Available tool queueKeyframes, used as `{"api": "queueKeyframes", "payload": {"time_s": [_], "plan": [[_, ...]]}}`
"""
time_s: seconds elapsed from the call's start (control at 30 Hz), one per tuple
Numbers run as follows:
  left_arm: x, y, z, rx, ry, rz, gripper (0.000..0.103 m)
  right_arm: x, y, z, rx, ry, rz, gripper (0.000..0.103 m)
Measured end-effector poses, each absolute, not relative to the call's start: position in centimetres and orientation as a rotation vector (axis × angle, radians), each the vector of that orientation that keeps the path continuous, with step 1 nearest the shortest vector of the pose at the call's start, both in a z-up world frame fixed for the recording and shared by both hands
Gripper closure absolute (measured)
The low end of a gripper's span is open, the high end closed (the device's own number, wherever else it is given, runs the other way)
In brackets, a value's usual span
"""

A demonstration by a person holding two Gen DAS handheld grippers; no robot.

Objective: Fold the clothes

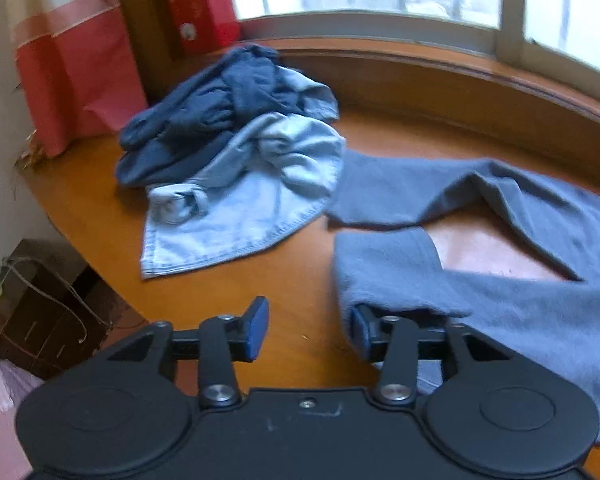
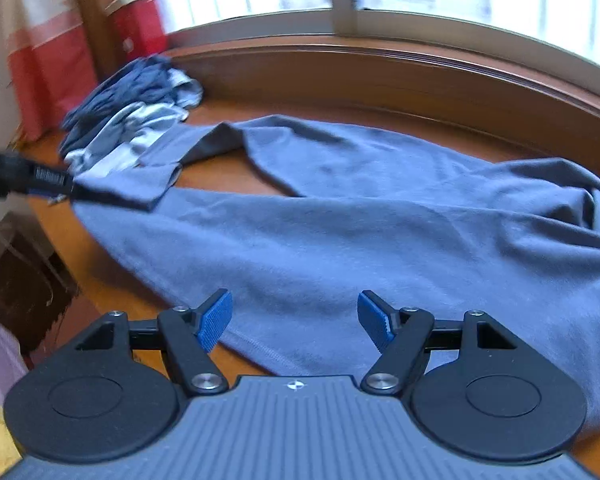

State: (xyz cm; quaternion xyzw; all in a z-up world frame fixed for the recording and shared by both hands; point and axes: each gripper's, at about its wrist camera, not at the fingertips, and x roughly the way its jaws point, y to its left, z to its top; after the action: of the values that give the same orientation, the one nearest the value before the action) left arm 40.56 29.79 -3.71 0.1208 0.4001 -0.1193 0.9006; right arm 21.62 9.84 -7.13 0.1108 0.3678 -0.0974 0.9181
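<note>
Grey-blue trousers (image 2: 340, 232) lie spread across the wooden table (image 1: 292, 280), with the two leg ends (image 1: 384, 264) pointing left. My left gripper (image 1: 308, 330) is open at the near leg end. Its right pad (image 1: 358, 330) is tucked under the fabric edge, and its left pad (image 1: 260, 326) is over bare wood. In the right wrist view the left gripper (image 2: 40, 180) shows blurred at that leg end. My right gripper (image 2: 295, 322) is open just above the trousers' near edge, with nothing between its pads.
A crumpled pile of dark and light denim clothes (image 1: 228, 140) sits at the back left of the table. Behind it stand a red box (image 1: 202, 12) and a red-and-white bag (image 1: 68, 60). A raised wooden sill (image 2: 380, 76) runs under the window. A brown box (image 1: 40, 300) is below the table's left edge.
</note>
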Motion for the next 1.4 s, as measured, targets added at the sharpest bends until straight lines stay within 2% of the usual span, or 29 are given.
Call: {"api": "queueKeyframes", "payload": {"time_s": [0.17,0.4,0.47,0.53,0.63,1.07,1.13,1.17,1.2,1.23,1.3,1.4], "plan": [[41.8,30.9,-3.4,0.159,0.875,-0.235,0.057,20.5,10.2,-7.3,0.213,0.766,-0.201,0.031],[39.2,29.4,-4.0,0.315,0.827,-0.251,0.058,22.3,9.5,-7.3,0.385,0.736,-0.085,0.031],[38.7,29.8,-3.9,0.35,0.825,-0.297,0.055,24.3,9.9,-7.3,0.427,0.739,-0.043,0.031],[38.3,30.6,-3.7,0.393,0.809,-0.358,0.044,26.6,10.8,-7.3,0.462,0.738,-0.02,0.031],[38.1,32.2,-3.3,0.436,0.765,-0.435,0.042,29.9,12.7,-7.2,0.512,0.733,0.006,0.031],[45.7,39.0,-3.1,0.461,0.757,-0.691,0.039,38.8,20.8,-9.6,0.442,0.804,-0.197,0.032],[46.6,39.4,-3.3,0.466,0.755,-0.72,0.039,39.1,21.7,-9.6,0.391,0.811,-0.234,0.038],[46.9,39.6,-3.4,0.465,0.756,-0.732,0.039,39.2,22.1,-9.7,0.358,0.815,-0.255,0.051],[47.3,39.8,-3.5,0.464,0.758,-0.742,0.039,39.3,22.5,-9.7,0.326,0.819,-0.275,0.073],[47.6,39.9,-3.6,0.46,0.761,-0.752,0.039,39.4,22.7,-9.7,0.298,0.825,-0.293,0.084],[48.1,40.3,-3.8,0.455,0.764,-0.762,0.039,39.4,22.8,-9.4,0.292,0.818,-0.313,0.091],[48.8,41.2,-4.0,0.447,0.771,-0.759,0.039,39.3,22.9,-8.3,0.341,0.777,-0.318,0.094]]}}
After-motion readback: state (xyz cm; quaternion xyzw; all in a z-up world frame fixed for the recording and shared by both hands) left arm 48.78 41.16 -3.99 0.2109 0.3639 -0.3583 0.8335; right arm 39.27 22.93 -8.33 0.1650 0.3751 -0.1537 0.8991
